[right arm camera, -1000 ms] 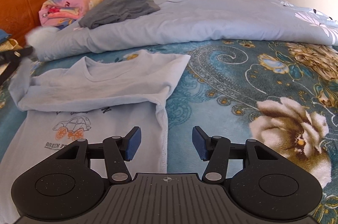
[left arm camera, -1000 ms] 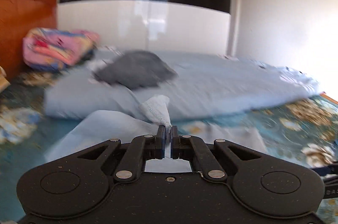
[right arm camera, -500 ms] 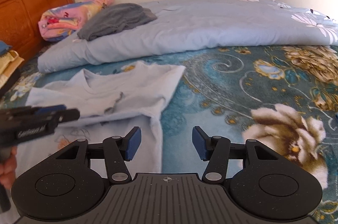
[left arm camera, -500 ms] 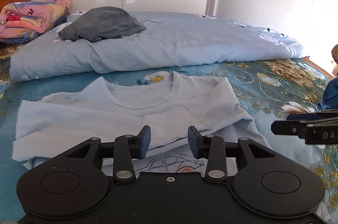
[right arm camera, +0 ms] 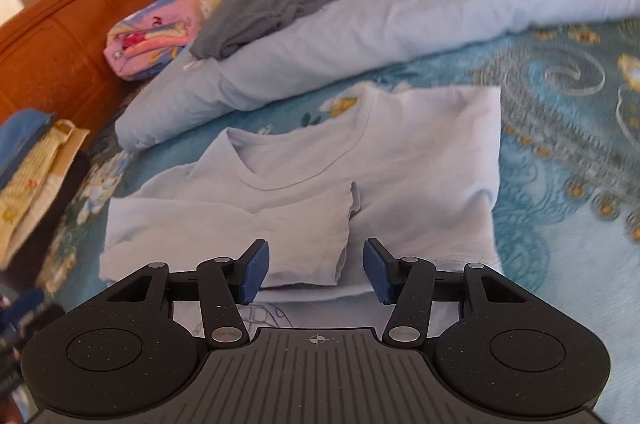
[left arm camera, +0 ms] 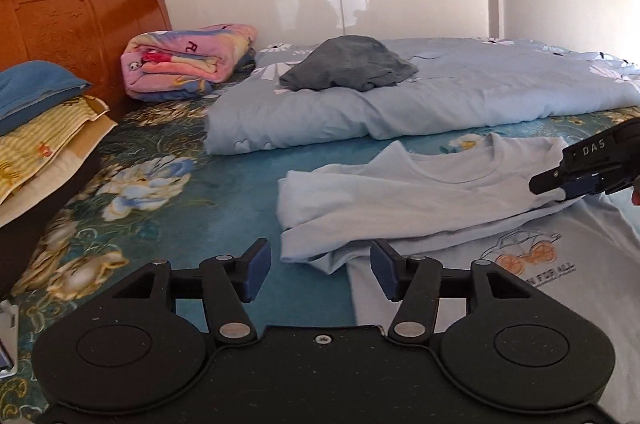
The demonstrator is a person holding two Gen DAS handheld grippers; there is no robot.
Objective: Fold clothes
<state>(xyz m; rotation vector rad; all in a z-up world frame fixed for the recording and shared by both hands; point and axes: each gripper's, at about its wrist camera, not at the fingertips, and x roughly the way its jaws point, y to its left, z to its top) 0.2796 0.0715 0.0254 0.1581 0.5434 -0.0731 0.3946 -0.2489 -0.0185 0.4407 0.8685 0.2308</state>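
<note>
Pale blue cotton is what I am working with: a T-shirt (left arm camera: 460,200) lying flat on the bed (left arm camera: 168,200), just in front of the rolled light blue duvet (left arm camera: 400,96).

From my left wrist camera, the shirt's upper part, collar and sleeves included, is doubled down over the body, leaving a thick fold edge on the side nearest the headboard (left arm camera: 76,24). The car print below that fold is uncovered. My left gripper (left arm camera: 318,270) hangs just short of the shirt's lower left corner; its jaws are opening, with only a tip of cloth showing in the gap and neither pad pressing on it. My right gripper (left arm camera: 576,186) shows at the far right of the shirt, low over the folded layer.

From my right wrist camera, the right gripper (right arm camera: 314,274) sits over the folded edge, where a sleeve (right arm camera: 256,236) lies tucked across the chest. Its jaws are closing with that cloth edge between them, though the pads do not appear to press it yet.

As I judge it, one fold is in place and the shirt is perhaps halfway: the printed lower body has yet to be brought up or the sides turned in. A grey garment (right arm camera: 272,4) heaped on the duvet looks unfolded too.
</note>
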